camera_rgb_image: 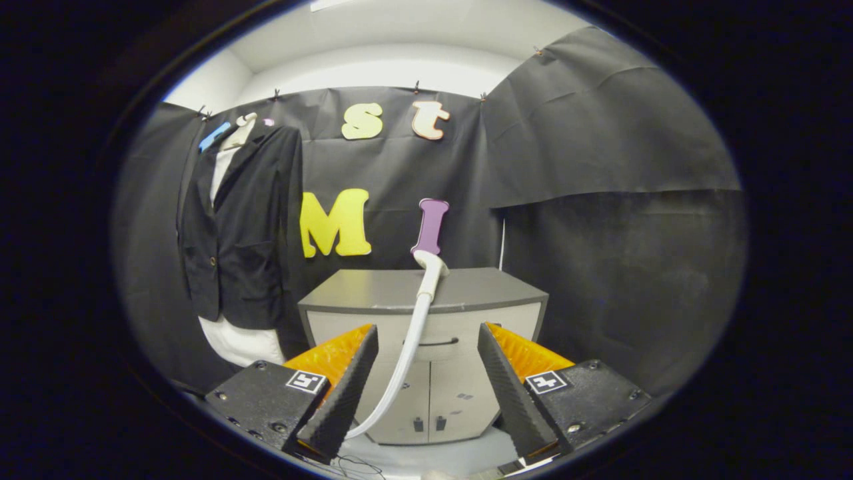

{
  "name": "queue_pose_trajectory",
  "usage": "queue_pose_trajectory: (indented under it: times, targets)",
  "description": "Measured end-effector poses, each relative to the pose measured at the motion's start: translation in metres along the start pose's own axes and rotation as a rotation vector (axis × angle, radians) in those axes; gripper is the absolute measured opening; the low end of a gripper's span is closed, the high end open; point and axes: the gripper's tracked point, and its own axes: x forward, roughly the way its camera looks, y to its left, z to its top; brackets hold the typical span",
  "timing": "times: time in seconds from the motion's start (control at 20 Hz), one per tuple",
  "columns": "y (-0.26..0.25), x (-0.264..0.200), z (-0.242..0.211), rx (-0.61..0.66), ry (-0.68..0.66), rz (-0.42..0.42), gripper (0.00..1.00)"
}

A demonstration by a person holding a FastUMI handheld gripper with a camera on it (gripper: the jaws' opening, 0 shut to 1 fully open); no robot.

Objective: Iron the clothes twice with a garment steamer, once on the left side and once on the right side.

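A dark blazer [243, 220] over a white shirt hangs on a hanger against the booth wall, up and to the left beyond my fingers. A white garment steamer head [430, 267] lies on top of a grey cabinet [373, 290] straight ahead. Its white hose [406, 353] drops over the cabinet front and runs down between my fingers. My gripper [426, 347] is open, its fingers wide apart with nothing pressed between them. It sits well short of the cabinet, and the steamer head lies beyond the fingertips.
The cabinet has a drawer with a slot handle [436, 342] and two lower doors [433, 400]. Black cloth walls close in behind and to the right. Pale floor [440, 460] lies between me and the cabinet.
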Motion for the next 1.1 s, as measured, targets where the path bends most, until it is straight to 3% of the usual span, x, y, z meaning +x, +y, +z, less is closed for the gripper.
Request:
queue_pose_trajectory:
  times: [0.6,1.1]
  targets:
    - [-0.02,0.169,0.073,-0.003,0.022,0.081,0.94]
    - [-0.004,0.284,0.027,0.005,0.217,0.171,0.94]
